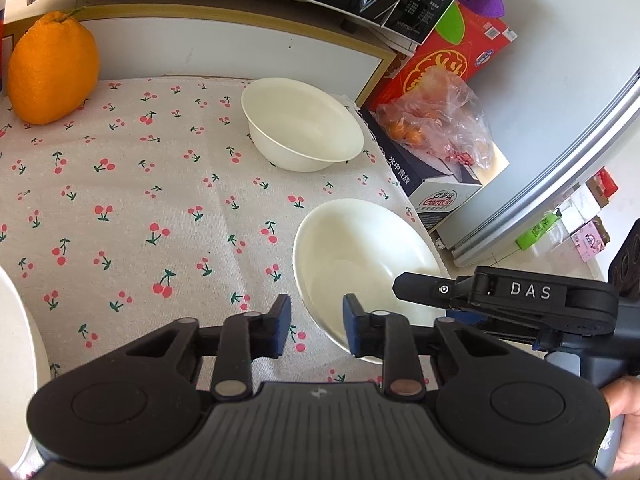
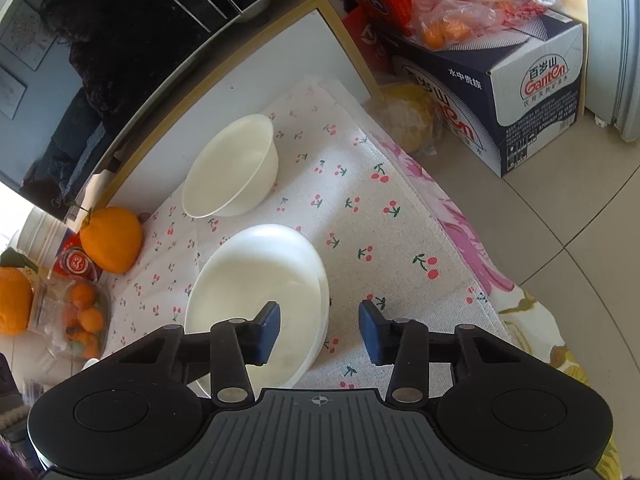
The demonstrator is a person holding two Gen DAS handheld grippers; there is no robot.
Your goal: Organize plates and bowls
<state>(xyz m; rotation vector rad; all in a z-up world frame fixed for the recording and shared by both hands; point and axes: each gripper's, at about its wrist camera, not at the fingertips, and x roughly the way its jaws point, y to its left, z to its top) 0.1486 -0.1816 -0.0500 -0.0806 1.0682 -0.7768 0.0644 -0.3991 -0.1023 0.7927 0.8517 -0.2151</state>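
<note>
On the cherry-print cloth (image 1: 132, 200) a white bowl (image 1: 302, 134) sits at one o'clock in the left wrist view. A white plate (image 1: 360, 256) lies nearer, at four o'clock (possibly two stacked). The left gripper (image 1: 317, 326) gapes wide, empty, straddling the plate's rim. The right gripper (image 2: 319, 332) is also spread, holding nothing.

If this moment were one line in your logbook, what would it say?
left gripper: open, straddling near bowl rim | right gripper: open, straddling its rim | far bowl: untouched on cherry cloth
</note>
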